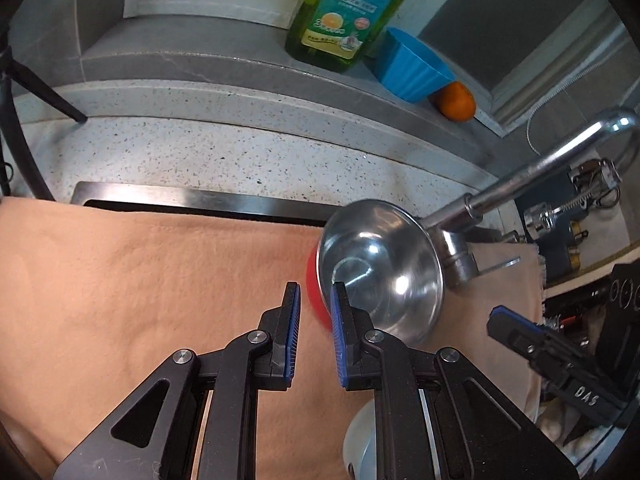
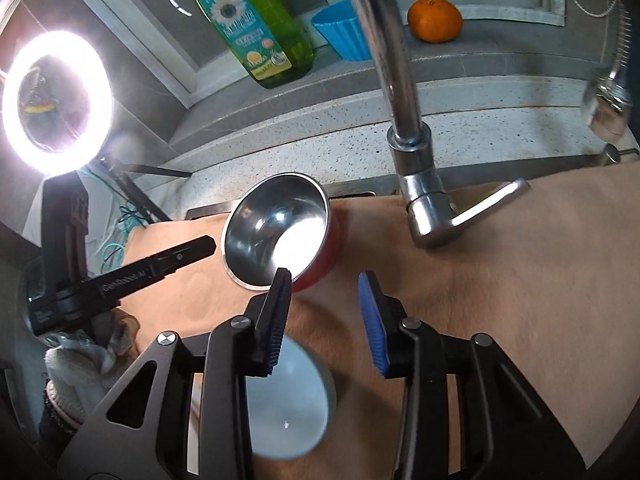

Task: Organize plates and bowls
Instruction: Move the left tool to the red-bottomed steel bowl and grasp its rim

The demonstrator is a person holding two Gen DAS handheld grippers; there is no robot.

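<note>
Two dishes: we are seeing one steel bowl (image 1: 384, 272) and one pale dish (image 2: 296, 400).
Our left gripper (image 1: 316, 292) is pinching the bowl's rim; our right gripper (image 2: 325, 280) is hanging part open, empty, beside one tap (image 2: 404, 120).

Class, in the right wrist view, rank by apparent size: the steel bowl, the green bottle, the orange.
1. Green bottle and steel bowl: look about alike; the bowl is nearer, so unranked.
2. Orange: clearly smallest.

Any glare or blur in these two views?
Right wrist view: ring light blows out the upper left, and its glare whites out the inside of the steel bowl; pale bowl below is blurred. Left wrist view: even light, steel bowl slightly smeared.
</note>
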